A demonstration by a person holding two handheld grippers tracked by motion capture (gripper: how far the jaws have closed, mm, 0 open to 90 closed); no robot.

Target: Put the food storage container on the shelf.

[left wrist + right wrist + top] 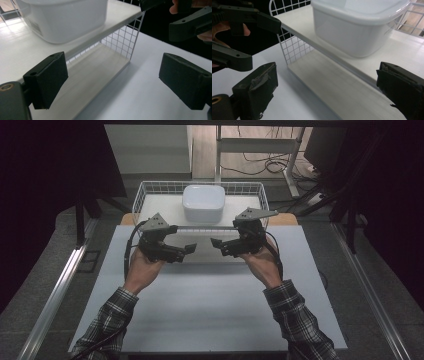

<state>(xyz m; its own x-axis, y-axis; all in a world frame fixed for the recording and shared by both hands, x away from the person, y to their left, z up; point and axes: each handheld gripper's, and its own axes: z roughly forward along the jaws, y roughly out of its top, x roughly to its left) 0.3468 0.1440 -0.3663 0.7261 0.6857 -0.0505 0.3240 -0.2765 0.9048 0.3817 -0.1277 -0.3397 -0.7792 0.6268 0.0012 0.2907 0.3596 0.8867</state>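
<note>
White plastic is the material of the lidded container (203, 203), which stands in the upper middle of the high view, on the white shelf board (165, 210) of a wire basket rack (150, 187). Below this board the left gripper view shows a pale wooden bottom board (95, 75), and the wire grid closes the rack at the side. The rack stands at the far edge of a white table (210, 300). The left gripper (182, 251) is at the left of centre in the high view, just before the rack, and its jaws are spread wide with nothing between them. The right gripper (222, 245) is at the right of centre, facing the left one, and its jaws are also spread and hold nothing. Both grippers are near the container but do not touch it. Plaid sleeves (295, 315) come in from the bottom of the frame.
</note>
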